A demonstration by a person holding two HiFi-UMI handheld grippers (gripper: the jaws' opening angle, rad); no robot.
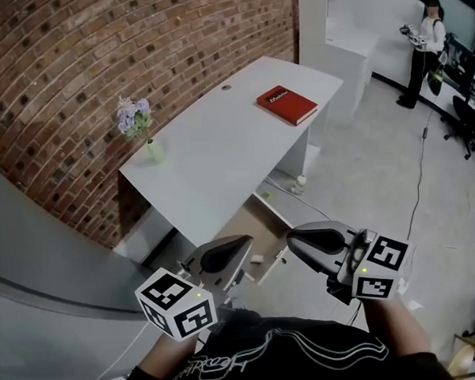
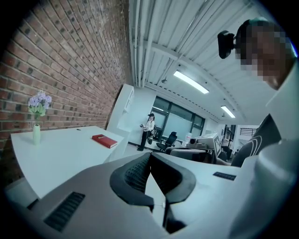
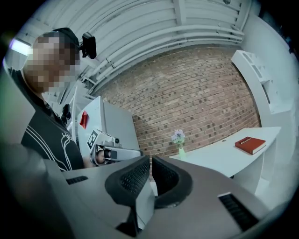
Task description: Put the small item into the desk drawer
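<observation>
The white desk has its drawer pulled out, with the wooden inside showing. A small pale item lies at the drawer's near end, just past my left gripper. That gripper is held low in front of my body, shut with nothing between its fingertips. My right gripper hovers beside it over the floor in front of the drawer, also shut and empty. The two point towards each other, and the left gripper shows in the right gripper view.
On the desk lie a red book and a vase of purple flowers. A brick wall backs the desk. A grey cabinet stands at my left. A person stands far right, and a cable crosses the floor.
</observation>
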